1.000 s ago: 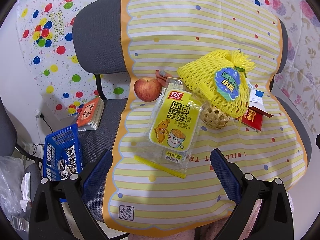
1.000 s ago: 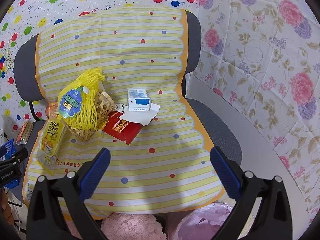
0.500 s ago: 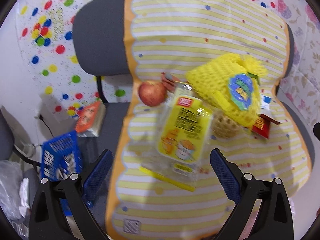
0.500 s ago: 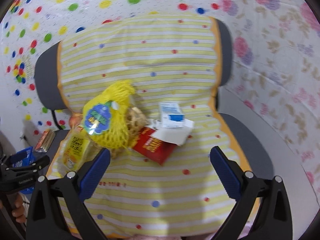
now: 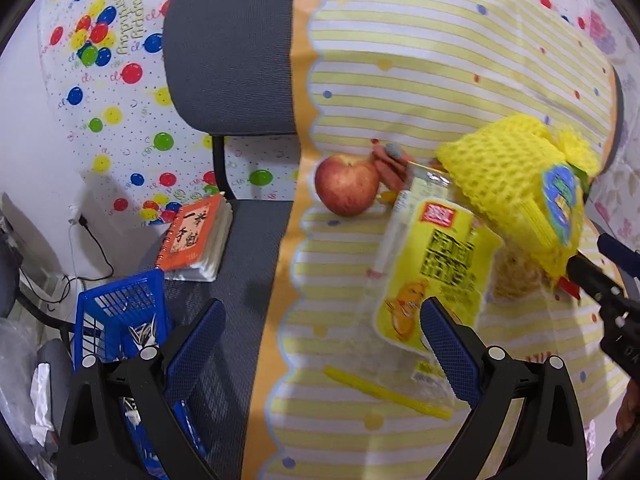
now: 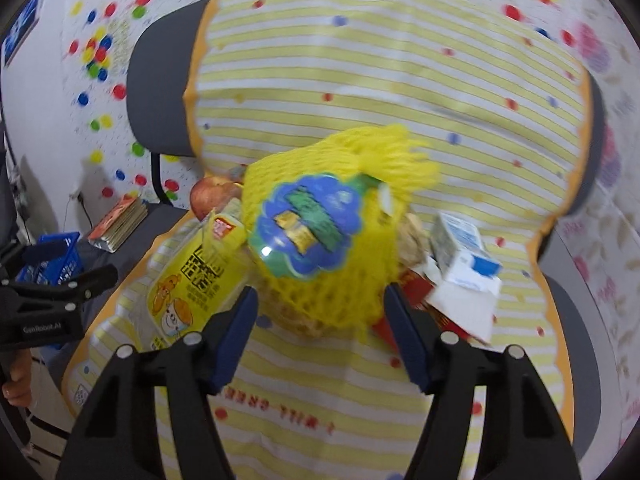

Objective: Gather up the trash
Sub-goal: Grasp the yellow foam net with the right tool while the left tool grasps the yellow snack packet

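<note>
yellow net bag [image 6: 320, 240] between closing, seemingly down-tilted fingers [image 6: 236, 336]

I read this as a lived-in room at home, dressed up for recording. A grey office chair [image 5: 232, 60] draped in a striped yellow cloth [image 5: 440, 60] carries groceries, balloon-printed party sheeting [image 5: 120, 92] covers the wall, and a cable [image 5: 94, 248] runs down that wall beside a notebook [image 5: 196, 236] and blue basket [image 5: 120, 312].

I'm seeing the yellow foam net [image 6: 320, 236] hiding most of the woven basket [image 6: 300, 320]; its blue label [image 6: 308, 228] is blurring unreadably.
</note>
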Available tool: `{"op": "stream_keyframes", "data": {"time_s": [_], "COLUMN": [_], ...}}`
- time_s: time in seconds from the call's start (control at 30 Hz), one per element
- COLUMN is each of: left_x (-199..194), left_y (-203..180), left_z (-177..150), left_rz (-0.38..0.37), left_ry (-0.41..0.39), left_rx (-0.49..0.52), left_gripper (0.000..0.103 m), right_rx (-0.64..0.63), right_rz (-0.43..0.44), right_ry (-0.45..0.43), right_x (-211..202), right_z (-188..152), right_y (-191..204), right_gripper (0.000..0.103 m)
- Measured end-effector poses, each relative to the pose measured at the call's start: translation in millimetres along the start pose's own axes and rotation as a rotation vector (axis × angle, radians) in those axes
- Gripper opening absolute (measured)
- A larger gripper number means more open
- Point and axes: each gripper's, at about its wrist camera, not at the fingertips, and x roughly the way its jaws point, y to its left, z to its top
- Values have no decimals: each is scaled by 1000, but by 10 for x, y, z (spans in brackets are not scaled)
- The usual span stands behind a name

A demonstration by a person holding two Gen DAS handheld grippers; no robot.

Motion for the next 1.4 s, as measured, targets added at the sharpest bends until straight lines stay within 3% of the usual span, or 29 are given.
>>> {"op": "stream_keyframes", "data": {"time_s": [0.2, 0.37, 0.4, 0.53, 0.57, 0.63, 0.7, 0.8, 0.9, 0.97, 1.2, 1.4], "left_x": [101, 168, 169, 148, 139, 99, 33, -63, -70, -35, 117, 256], "left_y": [55, 18, 5, -36, -37, -41, -52, -81, -62, -85, -569, -1038], "left_z": [18, -62, -76, -134, -141, -154, -165, -193, -211, -229, -359, -343], "left_rz": [-13, -39, -38, -30, -26, -23, -14, -9, -108, -143, -96, -7], "left_ry": [2, 19, 19, 14, 10, -3, -39, -94, -84, -70, -39, -79], "left_rx": [-30, -6, 1, 25, 28, 38, 57, 93, 69, 54, 158, 272], "left_gripper": [96, 96, 96, 96, 96, 96, 96, 96, 96, 96, 93, 92], "right_rx": [-137, -220, -237, -274, -262, -236, -161, 35, 211, 277, 382, 428], "right_rz": [-103, -187, -204, -244, -243, -241, -225, -187, -170, -188, -201, -162], "right_ry": [13, 20, 13, -27, -45, -73, -137, -243, -309, -303, -185, -164], "right_x": [338, 500, 498, 385, 322, 208, -49, -555, -996, -1174, -1225, -1175], "right_z": [78, 22, 20, 57, 90, 175, 296, 462, 445, 310, -319, -509], "right_y": [229, 289, 305, 313, 273, 204, 41, -345, -727, -909, -1053, -1060], "right_gripper": [72, 72, 70, 41, 37, 18, 12, 9, 9, 9, 9, 9]}}
